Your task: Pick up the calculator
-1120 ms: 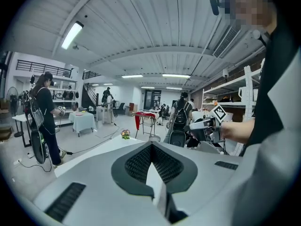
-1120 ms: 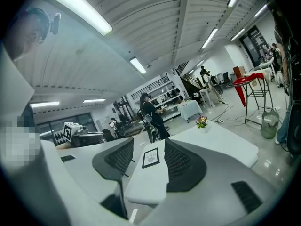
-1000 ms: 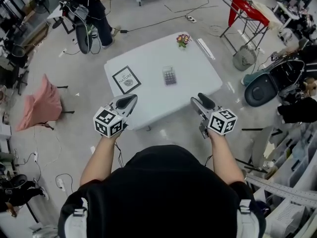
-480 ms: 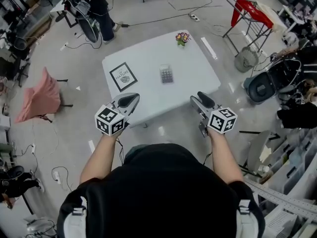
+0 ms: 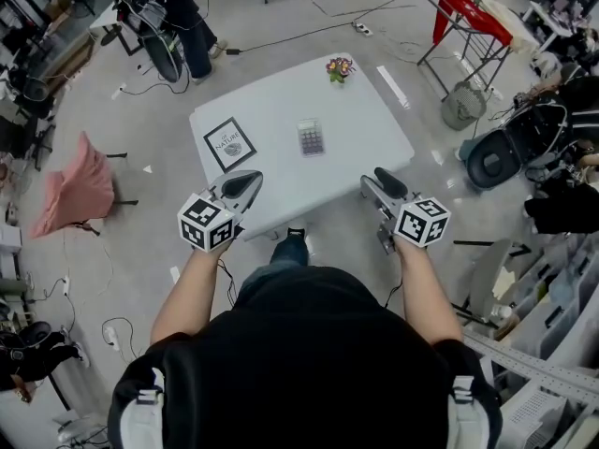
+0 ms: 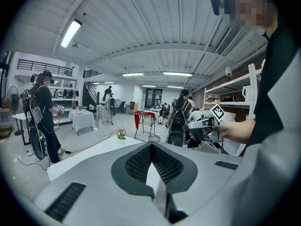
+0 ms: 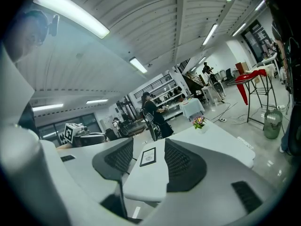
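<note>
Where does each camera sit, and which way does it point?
Head view: on the person's head, looking down at table, calculator; forearms, left gripper, right gripper show.
Left gripper view: on that gripper, facing across the table; own jaws show.
Right gripper view: likewise, own jaws apart.
Shared: both see the flowers.

1. You are standing in a big open lab or workshop hall. A white square table [image 5: 281, 129] stands alone on a bare grey polished floor [image 5: 281, 26].
2. Beyond the table, black cables and a white power strip [image 5: 360, 32] trail across that floor.
3. Right of the table stands a red-topped metal folding rack [image 5: 465, 15].
4. Above the table, long fluorescent strip lights [image 6: 70, 32] hang from a ribbed white ceiling [image 6: 155, 27].
</note>
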